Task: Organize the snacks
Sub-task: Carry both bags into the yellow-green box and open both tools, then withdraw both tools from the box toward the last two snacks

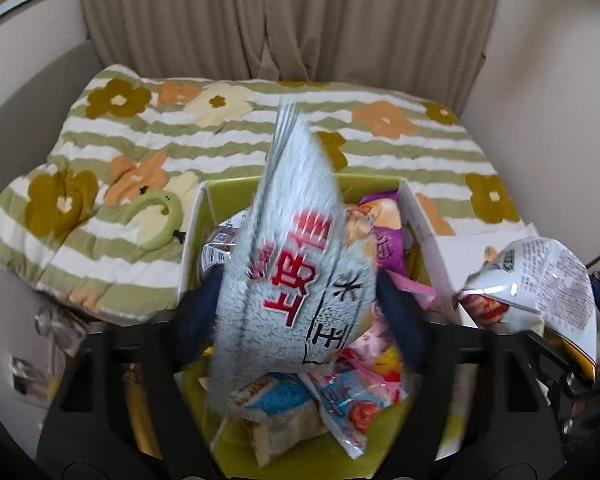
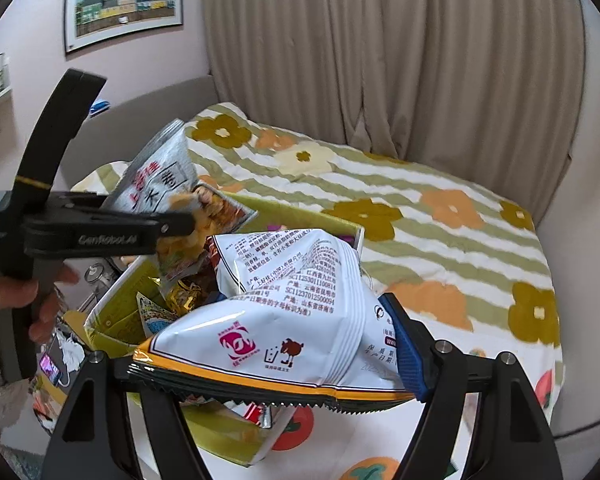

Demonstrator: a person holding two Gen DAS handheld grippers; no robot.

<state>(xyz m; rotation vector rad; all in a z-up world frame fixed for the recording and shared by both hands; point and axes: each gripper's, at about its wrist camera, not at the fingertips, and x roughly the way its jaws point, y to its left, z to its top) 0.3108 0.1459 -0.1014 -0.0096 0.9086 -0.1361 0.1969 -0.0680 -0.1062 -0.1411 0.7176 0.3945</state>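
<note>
1. Snacks are seen piled in a green-lined cardboard box [image 1: 204,216] that rests on a flower-patterned striped quilt [image 1: 148,128] on a bed.
2. At the left of the quilt, just beside the box wall, a small green plush ring [image 1: 156,216] is seen lying.
3. A pale grey snack bag with red characters [image 1: 296,264] is grasped by the left gripper [image 1: 300,308], its blue-padded fingers [image 1: 198,312] pressed against both sides of the bag, which is held upright above the open box.
4. Beneath it, inside the box, a blue packet [image 1: 268,396], pink packets [image 1: 380,356] and a purple packet [image 1: 384,236] are seen lying loosely.
5. In the right wrist view, the left gripper [image 2: 184,222] is shown from the side, held by the person's left hand [image 2: 24,300].
6. A white crumpled snack bag with an orange edge [image 2: 292,320] is clamped by the right gripper [image 2: 268,364]; one blue finger pad [image 2: 408,356] is seen touching its right side, the other being hidden behind the bag.
7. This bag is held above the box's near right corner.
8. Beige curtains [image 2: 380,48] are seen hanging behind the bed.
</note>
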